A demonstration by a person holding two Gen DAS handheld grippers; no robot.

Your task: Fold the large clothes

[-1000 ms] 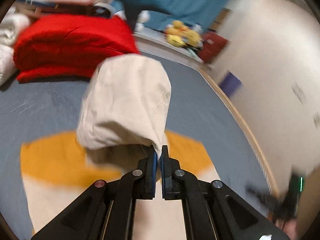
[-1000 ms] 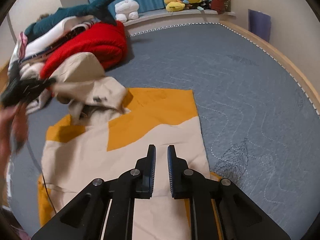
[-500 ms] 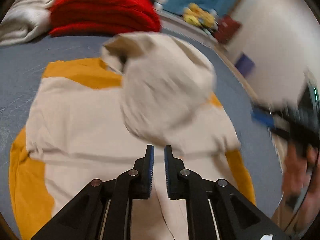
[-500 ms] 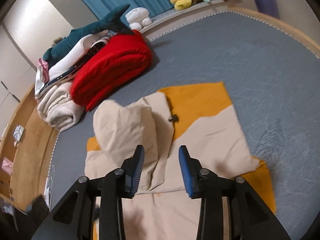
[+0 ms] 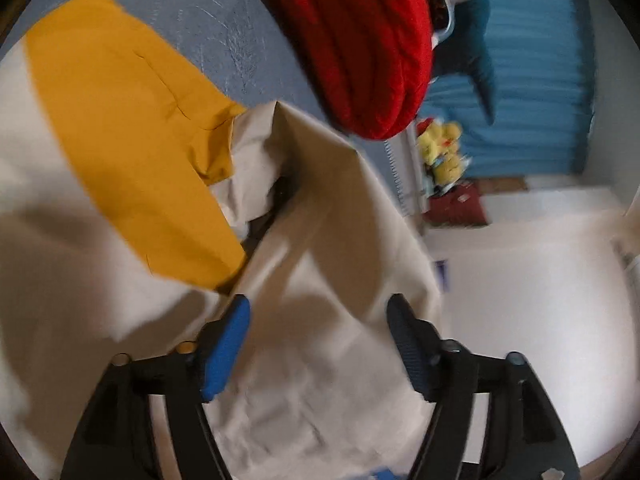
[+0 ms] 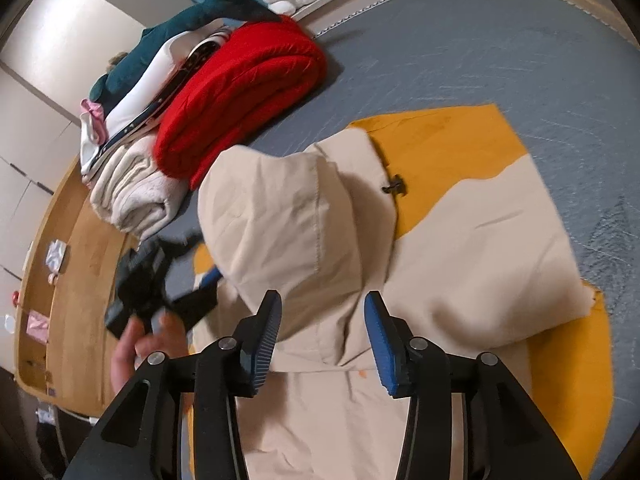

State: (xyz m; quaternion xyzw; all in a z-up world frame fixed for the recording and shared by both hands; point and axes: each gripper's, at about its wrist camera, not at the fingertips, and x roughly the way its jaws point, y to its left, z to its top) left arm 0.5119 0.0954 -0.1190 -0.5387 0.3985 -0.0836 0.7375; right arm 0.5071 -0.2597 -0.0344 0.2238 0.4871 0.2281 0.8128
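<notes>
One beige and yellow hooded jacket [image 6: 460,240] on the bed [image 6: 500,48], one red blanket [image 6: 248,96], two grippers, left gripper [image 5: 318,344] and right gripper [image 6: 322,334], jaws apart, holding nothing.

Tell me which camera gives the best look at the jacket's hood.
Right wrist view. The beige hood shows whole and fairly sharp there, lying on the jacket ahead of the open right gripper, seam visible. The left wrist view shows only blurred beige cloth filling the space ahead of the open left gripper.

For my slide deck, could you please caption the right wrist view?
Open right gripper poised over the beige hood of a jacket on the bed.
</notes>
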